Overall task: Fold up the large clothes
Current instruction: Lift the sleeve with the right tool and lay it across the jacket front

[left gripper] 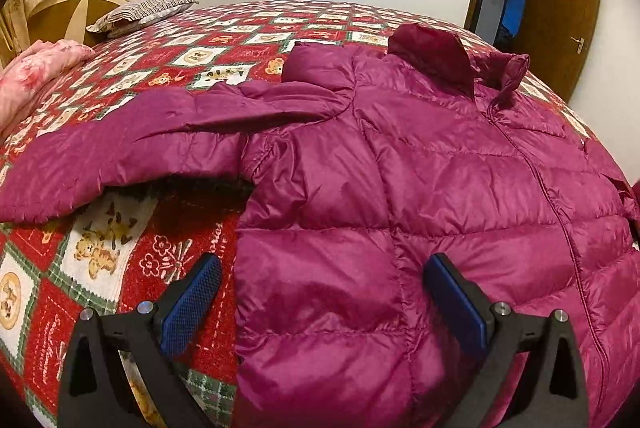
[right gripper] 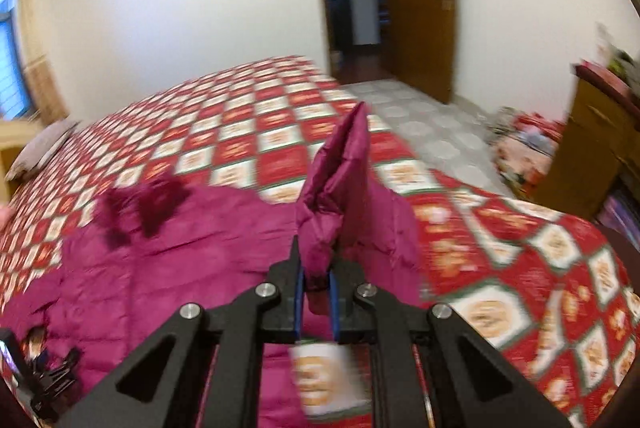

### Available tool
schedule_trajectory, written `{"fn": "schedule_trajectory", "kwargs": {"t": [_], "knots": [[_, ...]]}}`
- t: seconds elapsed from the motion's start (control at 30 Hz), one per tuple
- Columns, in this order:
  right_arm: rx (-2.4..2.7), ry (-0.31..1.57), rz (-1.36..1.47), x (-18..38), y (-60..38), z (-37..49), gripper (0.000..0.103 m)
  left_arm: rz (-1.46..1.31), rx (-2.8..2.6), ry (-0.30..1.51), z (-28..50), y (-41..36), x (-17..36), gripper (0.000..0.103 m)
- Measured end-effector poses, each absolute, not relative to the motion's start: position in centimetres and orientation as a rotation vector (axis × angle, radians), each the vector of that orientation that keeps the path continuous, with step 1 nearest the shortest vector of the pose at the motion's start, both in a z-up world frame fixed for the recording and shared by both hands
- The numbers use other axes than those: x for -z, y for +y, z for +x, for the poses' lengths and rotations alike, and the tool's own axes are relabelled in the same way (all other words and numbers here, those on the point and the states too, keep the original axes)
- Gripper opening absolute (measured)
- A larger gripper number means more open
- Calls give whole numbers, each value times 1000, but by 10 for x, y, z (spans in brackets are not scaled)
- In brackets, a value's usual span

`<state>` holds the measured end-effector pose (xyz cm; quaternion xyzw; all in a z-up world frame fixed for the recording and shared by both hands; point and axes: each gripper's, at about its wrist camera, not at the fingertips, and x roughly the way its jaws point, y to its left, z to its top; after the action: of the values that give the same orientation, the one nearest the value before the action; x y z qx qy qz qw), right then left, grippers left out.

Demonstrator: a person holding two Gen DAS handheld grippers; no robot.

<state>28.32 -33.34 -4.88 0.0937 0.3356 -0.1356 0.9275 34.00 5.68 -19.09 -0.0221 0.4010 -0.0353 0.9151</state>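
- A magenta quilted down jacket (left gripper: 400,168) lies front-up on the bed's red-and-white teddy-bear patchwork quilt (left gripper: 132,68), its zipper closed and its hood (left gripper: 432,56) toward the far side.
- One sleeve (left gripper: 132,148) stretches out sideways over the quilt.
- The left gripper (left gripper: 322,292) hovers with its jaws spread wide, straddling the jacket's side edge and holding nothing.
- The right gripper (right gripper: 316,292) is clenched on the other sleeve (right gripper: 340,196), lifting it above the jacket.
- A striped pillow (left gripper: 140,12) rests near the headboard.
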Motion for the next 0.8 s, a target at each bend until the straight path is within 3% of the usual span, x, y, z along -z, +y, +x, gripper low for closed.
{"fn": "schedule_trajectory", "kwargs": {"t": [0.8], "knots": [[-123, 841, 114, 109, -129, 359, 12, -45, 71, 822, 341, 58, 192, 102]]}}
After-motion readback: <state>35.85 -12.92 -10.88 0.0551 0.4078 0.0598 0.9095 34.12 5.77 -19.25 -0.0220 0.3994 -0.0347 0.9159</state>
